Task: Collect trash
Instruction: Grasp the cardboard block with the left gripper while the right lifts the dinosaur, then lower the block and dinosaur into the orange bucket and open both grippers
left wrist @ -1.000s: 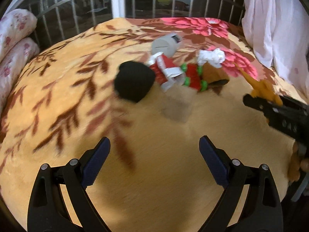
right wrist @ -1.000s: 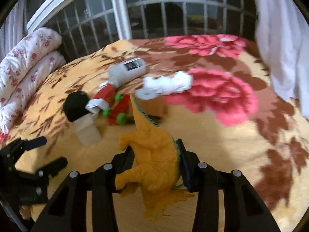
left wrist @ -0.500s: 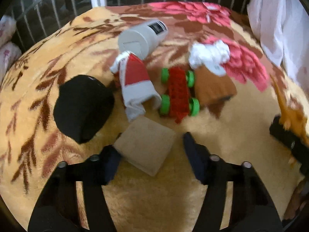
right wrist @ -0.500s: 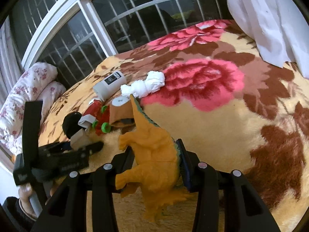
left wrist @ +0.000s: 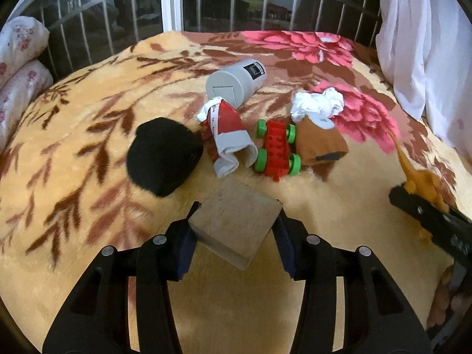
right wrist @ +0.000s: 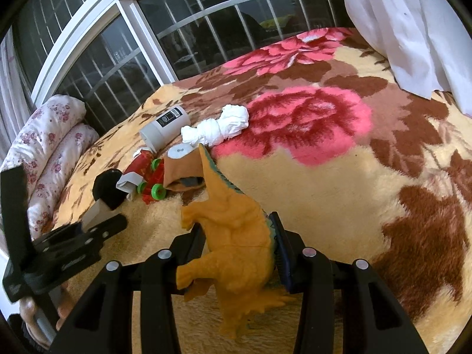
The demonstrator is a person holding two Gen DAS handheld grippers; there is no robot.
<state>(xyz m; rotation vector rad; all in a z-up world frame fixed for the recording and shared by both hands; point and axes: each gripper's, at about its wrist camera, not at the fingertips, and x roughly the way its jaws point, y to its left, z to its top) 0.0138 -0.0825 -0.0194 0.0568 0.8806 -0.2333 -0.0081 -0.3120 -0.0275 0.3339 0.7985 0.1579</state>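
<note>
My left gripper (left wrist: 234, 230) is shut on a wooden block (left wrist: 236, 221) and holds it above the floral blanket (left wrist: 88, 206). My right gripper (right wrist: 239, 242) is shut on an orange toy dinosaur (right wrist: 236, 230); it shows at the right edge of the left wrist view (left wrist: 419, 177). Beyond the block lie a black cloth lump (left wrist: 163, 159), a red and white wrapper (left wrist: 227, 135), a red toy car with green wheels (left wrist: 277, 150), a brown paper cup (left wrist: 320, 144), a crumpled white tissue (left wrist: 317, 106) and a grey canister (left wrist: 236, 81).
A window with metal bars (left wrist: 236, 3) runs along the far edge of the bed. Floral pillows (right wrist: 47, 147) lie at the left. A white curtain (left wrist: 427, 44) hangs at the right. The left gripper appears at the left in the right wrist view (right wrist: 65, 247).
My left gripper moved forward to the wooden block, closed on it and lifted it. My right gripper kept hold of the dinosaur and rose higher.
</note>
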